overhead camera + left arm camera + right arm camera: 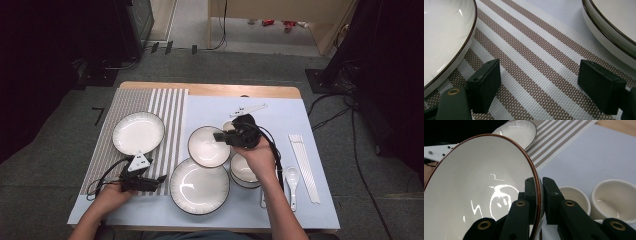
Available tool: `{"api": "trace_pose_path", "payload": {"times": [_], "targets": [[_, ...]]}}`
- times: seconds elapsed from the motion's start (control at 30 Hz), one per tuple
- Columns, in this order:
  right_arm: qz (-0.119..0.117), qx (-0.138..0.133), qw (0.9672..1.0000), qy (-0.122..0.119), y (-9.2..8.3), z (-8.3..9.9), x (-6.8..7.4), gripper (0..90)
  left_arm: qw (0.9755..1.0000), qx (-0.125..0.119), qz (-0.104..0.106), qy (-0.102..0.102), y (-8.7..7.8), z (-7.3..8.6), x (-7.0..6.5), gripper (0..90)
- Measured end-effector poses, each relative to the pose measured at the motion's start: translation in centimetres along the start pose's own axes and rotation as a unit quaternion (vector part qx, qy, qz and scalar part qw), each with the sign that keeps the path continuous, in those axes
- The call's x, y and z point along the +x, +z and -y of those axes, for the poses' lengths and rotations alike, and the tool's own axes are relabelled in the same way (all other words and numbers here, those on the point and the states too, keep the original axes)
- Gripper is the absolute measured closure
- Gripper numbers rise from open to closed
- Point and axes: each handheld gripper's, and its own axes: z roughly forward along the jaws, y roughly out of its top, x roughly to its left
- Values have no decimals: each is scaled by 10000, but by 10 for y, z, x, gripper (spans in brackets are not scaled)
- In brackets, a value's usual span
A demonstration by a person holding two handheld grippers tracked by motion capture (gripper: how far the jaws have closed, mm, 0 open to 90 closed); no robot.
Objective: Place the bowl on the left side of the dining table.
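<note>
Now the right gripper (538, 195) fingers pinch the empty bowl's (479, 195) rim; left gripper (539, 85) fingers gape, holding nothing.

The bowl (481, 195) is white inside, glossy, with a thin brown line running round its rim. The right hand-held gripper (539, 195) pinches that rim, one jaw inside the bowl and one outside, both pads pressed against the wall. In the right gripper view the bowl stands tilted steeply, its opening turned sideways, with light reflections across the inner surface. In the high view the bowl (207, 146) sits near the middle of the tabletop, above the pale blue mat, just behind a larger white plate and beside the stacked bowls under the right hand.
</note>
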Motion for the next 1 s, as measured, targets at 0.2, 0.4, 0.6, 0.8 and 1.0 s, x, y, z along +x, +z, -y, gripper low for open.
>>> {"api": "trace_pose_path", "payload": {"times": [0.2,0.4,0.6,0.8,1.0], "targets": [[-26,21,10000,-7,6,-2,1,832,10000,-1,-1,1,0,0,0,191],[-37,18,10000,16,9,-3,2,832,10000,-1,-1,1,0,0,0,191],[-50,-5,10000,31,12,-5,3,832,10000,-1,-1,0,0,0,0,191],[-65,-26,10000,50,16,-8,4,832,10000,-2,-2,0,0,0,0,191],[-43,-24,10000,15,17,-11,5,832,10000,-4,-3,-3,0,0,0,191]]}}
